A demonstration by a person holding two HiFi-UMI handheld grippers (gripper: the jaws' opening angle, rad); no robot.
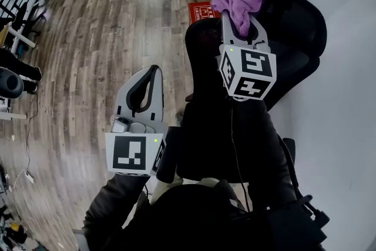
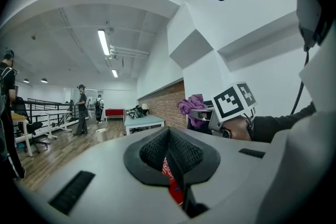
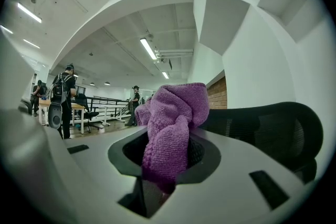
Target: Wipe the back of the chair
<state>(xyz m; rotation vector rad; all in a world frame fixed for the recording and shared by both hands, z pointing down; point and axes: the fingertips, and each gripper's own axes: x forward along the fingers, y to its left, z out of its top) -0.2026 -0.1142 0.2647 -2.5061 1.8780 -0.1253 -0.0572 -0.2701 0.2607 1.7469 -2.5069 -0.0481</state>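
Wood-plank floor point(image 1: 88, 38) fills the left of the head view, with a white wall point(image 1: 341, 97) at the right. Between them stands the black mesh chair point(image 1: 294, 26). The right gripper point(image 1: 238, 16) is raised at the chair's back, its jaws clamped on a bunched purple cloth point(image 1: 236, 7); whether the cloth touches the mesh cannot be told. The left gripper point(image 1: 151, 73) hangs lower, over the floor, its jaws together and holding nothing.
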